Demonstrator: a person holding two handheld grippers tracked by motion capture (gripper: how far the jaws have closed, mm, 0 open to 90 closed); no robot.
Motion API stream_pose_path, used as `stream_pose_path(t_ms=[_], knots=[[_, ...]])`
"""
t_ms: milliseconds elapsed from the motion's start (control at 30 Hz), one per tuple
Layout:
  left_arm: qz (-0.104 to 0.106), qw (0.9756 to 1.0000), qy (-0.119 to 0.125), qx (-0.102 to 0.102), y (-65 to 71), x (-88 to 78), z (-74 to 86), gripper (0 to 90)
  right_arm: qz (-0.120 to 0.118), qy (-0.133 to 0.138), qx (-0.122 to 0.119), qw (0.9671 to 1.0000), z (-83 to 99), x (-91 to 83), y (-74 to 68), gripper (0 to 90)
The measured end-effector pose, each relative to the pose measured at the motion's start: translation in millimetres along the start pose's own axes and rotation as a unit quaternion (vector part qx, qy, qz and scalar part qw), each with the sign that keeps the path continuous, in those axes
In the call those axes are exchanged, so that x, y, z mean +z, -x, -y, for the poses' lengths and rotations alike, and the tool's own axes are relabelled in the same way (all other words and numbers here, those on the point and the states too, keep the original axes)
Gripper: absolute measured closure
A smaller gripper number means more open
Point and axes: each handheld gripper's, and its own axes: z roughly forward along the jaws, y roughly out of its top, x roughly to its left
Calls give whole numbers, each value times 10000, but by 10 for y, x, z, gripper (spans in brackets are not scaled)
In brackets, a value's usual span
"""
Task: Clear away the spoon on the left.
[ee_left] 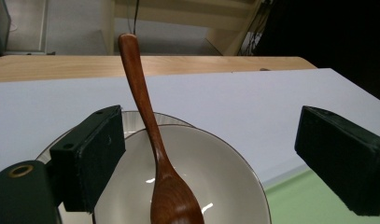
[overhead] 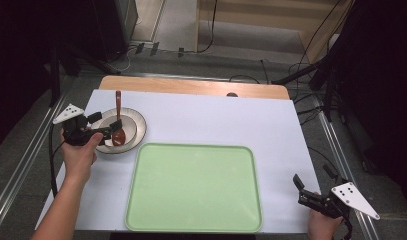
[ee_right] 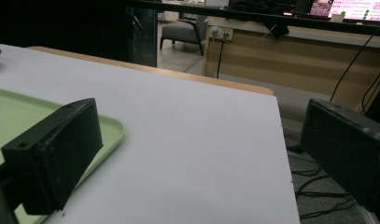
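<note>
Now wooden spoon (ee_left: 152, 140) in bowl (ee_left: 225, 186) on plate (overhead: 139, 131); left claw (ee_left: 215, 158) released, astride bowl; right claw (ee_right: 201, 163) released

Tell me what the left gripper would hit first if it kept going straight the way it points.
Probably the wooden spoon: it lies in the bowl straight ahead, between the open jaws of the left gripper. Depth is hard to judge, so the bowl's rim might come first.

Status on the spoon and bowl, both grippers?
Left gripper open, jaws astride wooden spoon in bowl. Right gripper open, idle beside tray. Nothing blocking.
</note>
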Motion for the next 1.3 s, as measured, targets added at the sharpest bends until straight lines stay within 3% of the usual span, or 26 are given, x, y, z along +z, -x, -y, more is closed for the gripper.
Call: stream_pose_path(t_ms=[300, 600, 700, 800, 933, 1100, 1300], knots=[[-85, 9996, -241, -140, -73, 213, -52, 151, -1, 1, 5, 10000, 0, -2, 2, 0], [-342, 9986, -363, -151, -114, 356, -152, 300, -3, 1, -1, 10000, 0, -2, 2, 0], [-342, 9982, -413, -272, -148, 413, -189, 353, -6, 0, 7, 10000, 0, -2, 2, 0], [-418, 9967, -559, -409, -178, 471, -206, 396, -4, -2, -4, 10000, 1, -2, 2, 0], [-419, 9959, -563, -567, -232, 512, -210, 481, -15, -3, -2, 10000, 0, -1, 1, 0], [-456, 9918, -996, -655, -290, 586, -186, 581, -15, 2, 4, 10000, 0, -3, 3, 0], [-343, 9880, -1215, -891, -346, 627, -188, 678, -21, -1, -8, 10000, 1, -1, 1, 0]])
